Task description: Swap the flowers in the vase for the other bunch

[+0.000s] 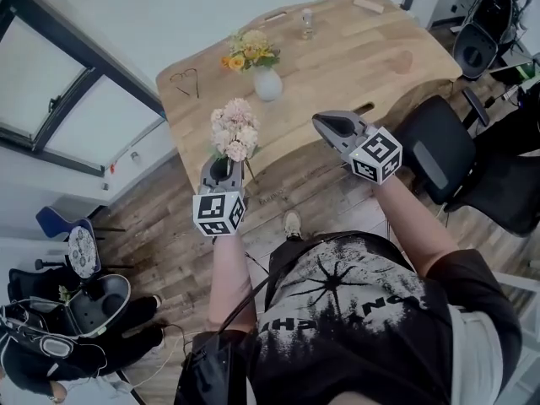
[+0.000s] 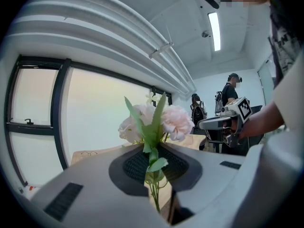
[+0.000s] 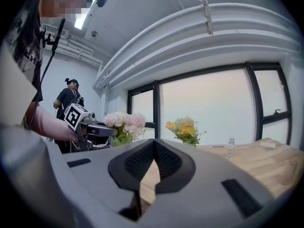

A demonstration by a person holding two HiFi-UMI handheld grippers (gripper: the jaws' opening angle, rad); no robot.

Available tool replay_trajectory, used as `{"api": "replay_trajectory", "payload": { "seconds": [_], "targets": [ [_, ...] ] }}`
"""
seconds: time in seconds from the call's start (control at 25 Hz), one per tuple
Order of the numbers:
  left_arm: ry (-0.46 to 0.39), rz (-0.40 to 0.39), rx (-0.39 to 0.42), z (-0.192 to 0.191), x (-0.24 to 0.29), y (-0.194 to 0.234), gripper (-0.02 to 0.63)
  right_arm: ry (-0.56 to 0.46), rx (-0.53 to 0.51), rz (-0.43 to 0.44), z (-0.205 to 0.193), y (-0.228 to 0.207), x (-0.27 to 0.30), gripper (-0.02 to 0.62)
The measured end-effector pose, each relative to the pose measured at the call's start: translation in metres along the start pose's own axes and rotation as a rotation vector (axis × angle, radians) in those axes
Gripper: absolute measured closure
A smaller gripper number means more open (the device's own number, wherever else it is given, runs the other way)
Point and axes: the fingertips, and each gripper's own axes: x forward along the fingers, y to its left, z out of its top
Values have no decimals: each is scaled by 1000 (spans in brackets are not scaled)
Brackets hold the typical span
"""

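While the left gripper (image 1: 221,170) clamps its jaws on the pink bunch (image 1: 234,130), holding the replacement upright, the yellow flowers (image 1: 251,51) sit in the vase (image 1: 267,84) on the counter (image 1: 354,57); the right gripper (image 1: 326,126), jaws closed and empty, looks free to lift them.

The surface (image 1: 354,57) is pale, smooth wood with visible grain. The vase (image 1: 267,85) looks white and glossy. The left tongs (image 2: 153,153) and right tongs (image 3: 153,161) are matt grey plastic with black ribbed pads (image 3: 137,163). The pink bunch (image 1: 234,131) has soft, matt petals. The floor (image 1: 169,243) is darker wood planks.
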Motion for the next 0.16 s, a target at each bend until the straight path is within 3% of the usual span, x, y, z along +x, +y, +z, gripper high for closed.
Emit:
{"api": "replay_trajectory", "payload": {
  "seconds": [0.16],
  "targets": [
    [8,4,0,-2,-1,-3,546,0,1,1,-3,1,-4,577]
  ]
}}
